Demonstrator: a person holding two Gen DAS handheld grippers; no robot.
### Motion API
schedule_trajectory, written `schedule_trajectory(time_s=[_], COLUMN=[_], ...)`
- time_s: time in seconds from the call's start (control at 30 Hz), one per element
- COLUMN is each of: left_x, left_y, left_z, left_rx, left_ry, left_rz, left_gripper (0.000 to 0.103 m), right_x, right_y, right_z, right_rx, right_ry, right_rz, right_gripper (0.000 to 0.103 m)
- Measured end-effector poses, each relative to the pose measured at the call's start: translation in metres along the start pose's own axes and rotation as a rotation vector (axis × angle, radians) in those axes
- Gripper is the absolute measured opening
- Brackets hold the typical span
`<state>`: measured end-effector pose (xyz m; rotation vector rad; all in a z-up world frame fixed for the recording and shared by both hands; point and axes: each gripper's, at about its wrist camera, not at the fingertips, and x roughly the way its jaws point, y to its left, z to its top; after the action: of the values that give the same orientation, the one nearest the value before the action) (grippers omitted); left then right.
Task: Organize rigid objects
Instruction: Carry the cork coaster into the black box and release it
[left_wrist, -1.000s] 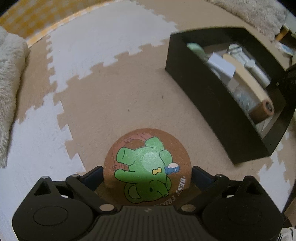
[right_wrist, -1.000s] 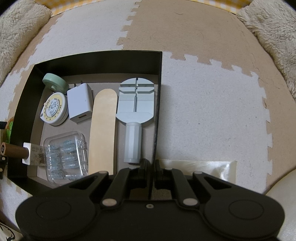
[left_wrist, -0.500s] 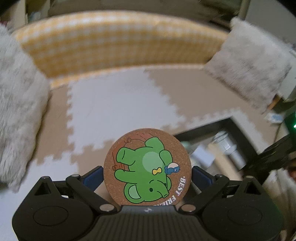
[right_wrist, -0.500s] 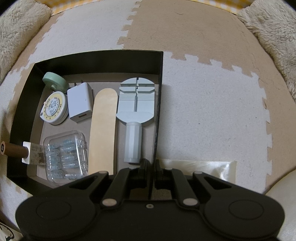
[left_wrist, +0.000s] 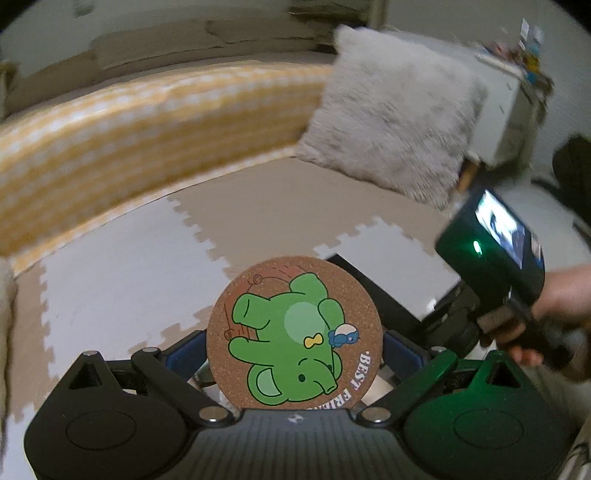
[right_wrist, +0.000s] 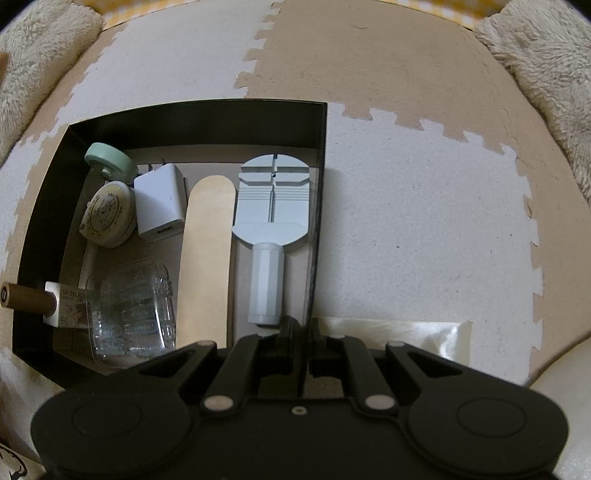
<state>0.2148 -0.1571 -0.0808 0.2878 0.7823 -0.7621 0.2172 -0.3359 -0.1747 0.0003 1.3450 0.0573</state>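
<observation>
Jaws clamp a cork coaster (left_wrist: 294, 332) lettered "BEST FRIE…".

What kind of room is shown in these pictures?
Probably a living room floor at home: interlocking foam mats, a fluffy cushion and a yellow checked mattress edge.

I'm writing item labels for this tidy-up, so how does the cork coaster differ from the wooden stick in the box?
The cork coaster is round; the wooden stick is long and narrow with a rounded end. The coaster carries a green elephant print; the stick is plain. The coaster is clamped in the left gripper; the stick lies flat inside the black box, which the right gripper grips by its wall. Both are flat and brownish.
</observation>
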Motion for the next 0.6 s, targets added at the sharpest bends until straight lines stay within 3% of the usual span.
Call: schedule_trajectory(time_s=[0.23,0.43,0.6], left_x=[0.029,0.051,0.067], left_y=[-0.019,-0.024,-0.027], left_z=[-0.01,-0.018,-0.025], left_rx=[0.11,0.106,0.101], left_ry=[0.068,0.124,0.158], left_rz=[-0.025,-0.064,-0.054], left_gripper=[0.099,0.099,0.099], right_x=[0.0,0.0,0.0], right_y=[0.001,0.001,0.0], right_z=[0.0,0.0,0.0], right_rx=[-0.006,-0.006,-0.005], right_ry=[0.001,0.001,0.0], right_rz=[-0.003,-0.003,-0.001], right_gripper=[0.009,0.009,0.009])
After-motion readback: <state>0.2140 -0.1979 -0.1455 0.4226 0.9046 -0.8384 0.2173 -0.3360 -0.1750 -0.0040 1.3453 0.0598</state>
